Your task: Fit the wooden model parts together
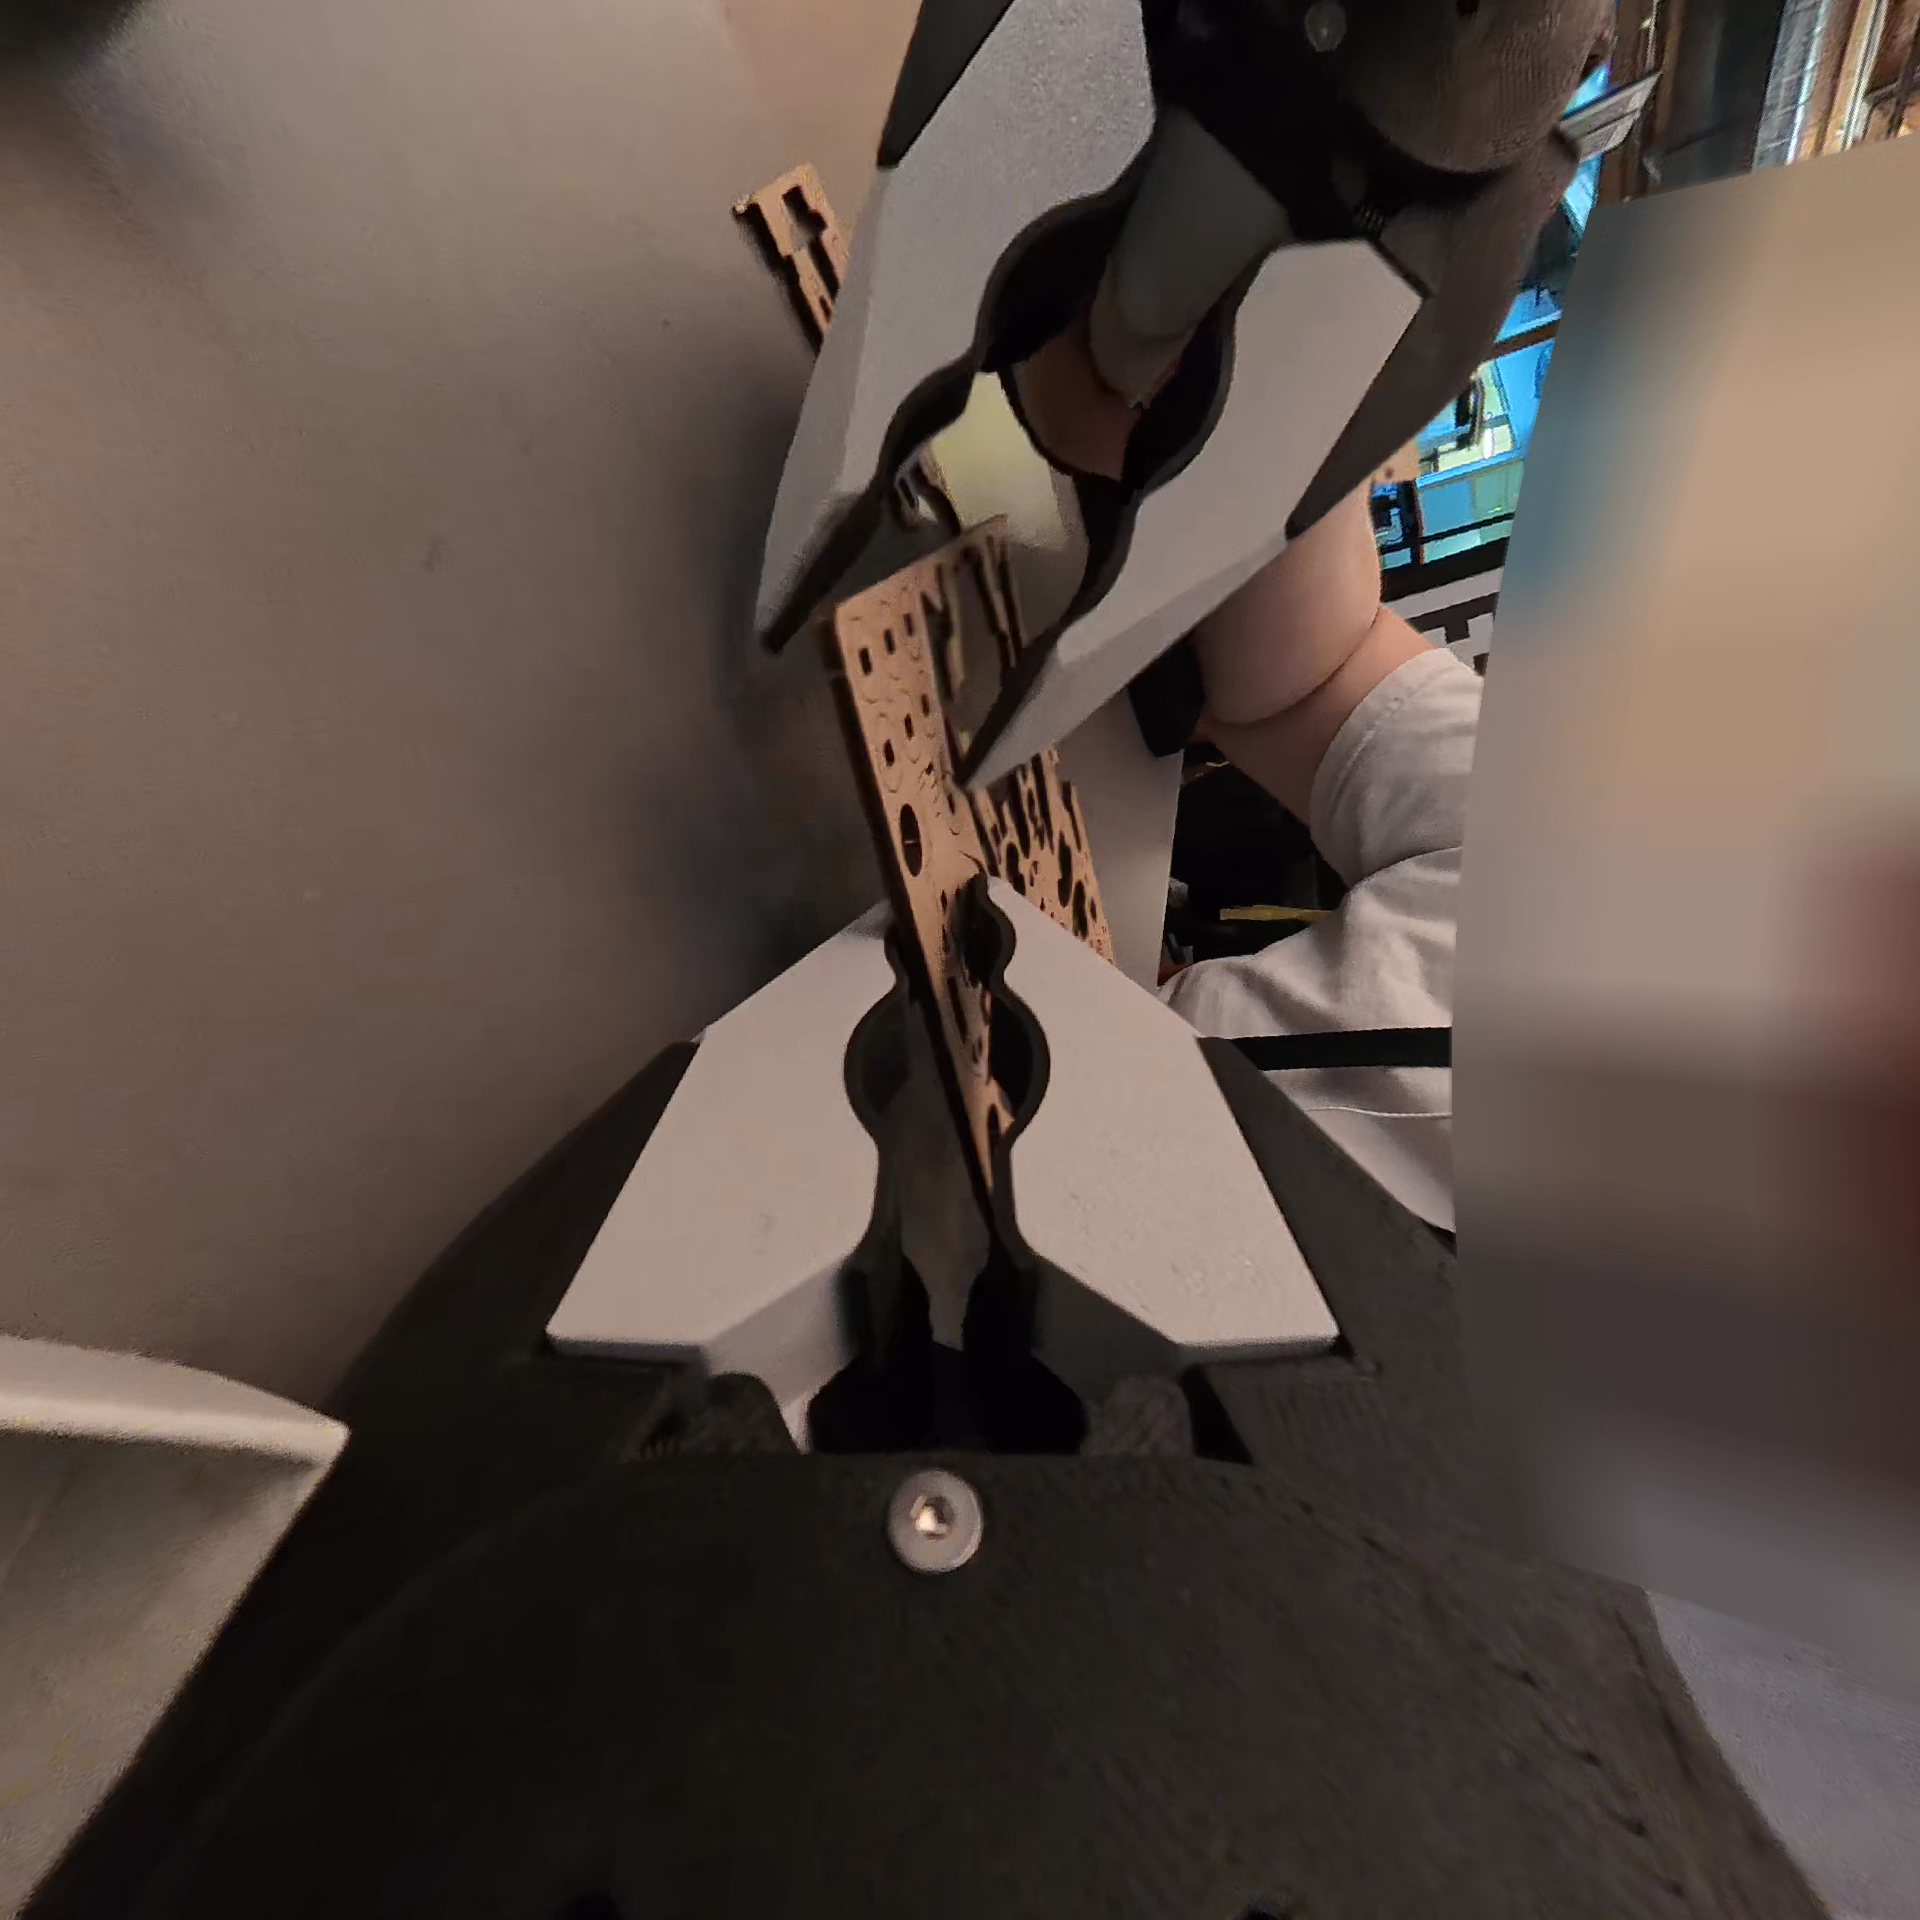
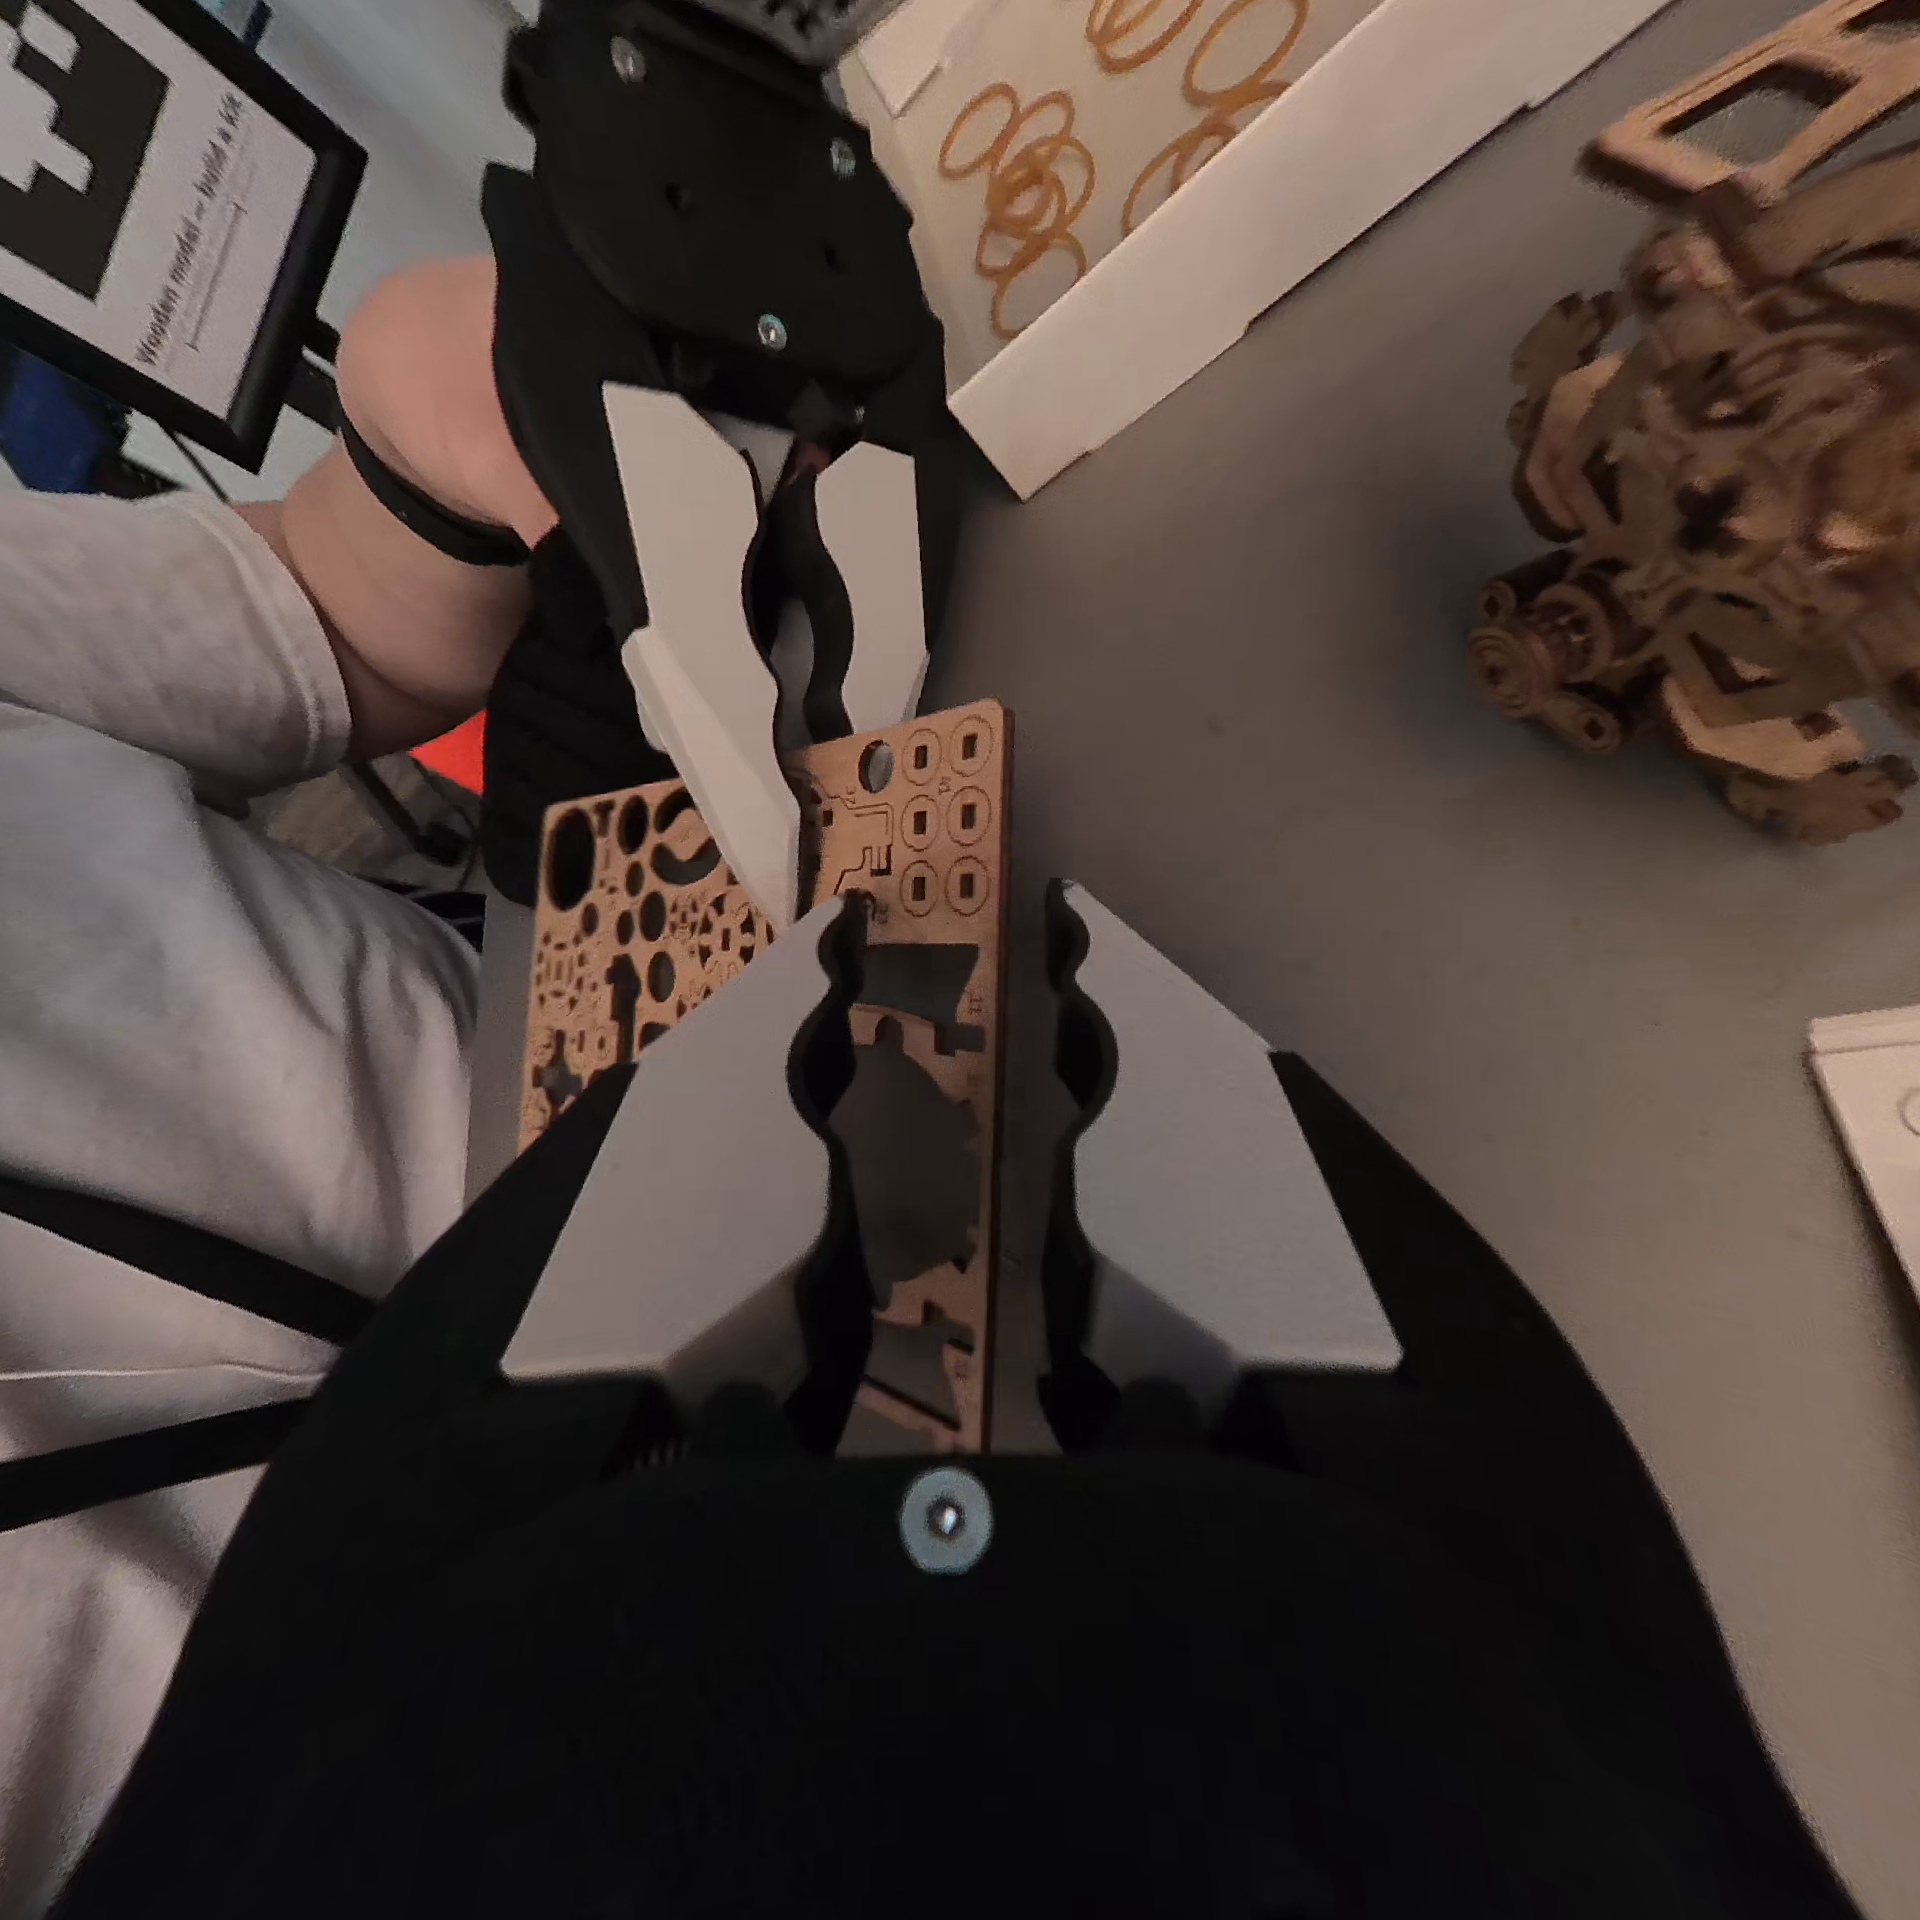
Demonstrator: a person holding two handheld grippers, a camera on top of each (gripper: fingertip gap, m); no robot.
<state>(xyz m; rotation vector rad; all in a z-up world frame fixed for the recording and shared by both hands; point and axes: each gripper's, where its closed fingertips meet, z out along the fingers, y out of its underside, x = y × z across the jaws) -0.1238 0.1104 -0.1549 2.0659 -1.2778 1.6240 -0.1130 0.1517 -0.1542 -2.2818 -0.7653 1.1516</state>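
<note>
A thin laser-cut wooden parts sheet (image 2: 935, 821) with many cut-out holes is held above the grey table (image 2: 1299, 831). In the left wrist view the wooden sheet (image 1: 883, 727) stands almost edge-on. My left gripper (image 1: 940, 914) is shut on its lower end; it also shows in the right wrist view (image 2: 821, 790), clamping the sheet's far edge. My right gripper (image 2: 951, 899) is open, its fingers either side of the sheet's right-hand strip. In the left wrist view the right gripper (image 1: 868, 707) reaches down from above with the sheet between its fingertips.
A part-built wooden model (image 2: 1714, 520) stands at the right. A white box of rubber bands (image 2: 1091, 156) lies at the back. A framed card (image 2: 135, 187) is at the far left, white paper (image 2: 1881, 1122) at the right edge. A person's white sleeve (image 2: 156, 935) fills the left. Less than 4 cm separates the two grippers' tips.
</note>
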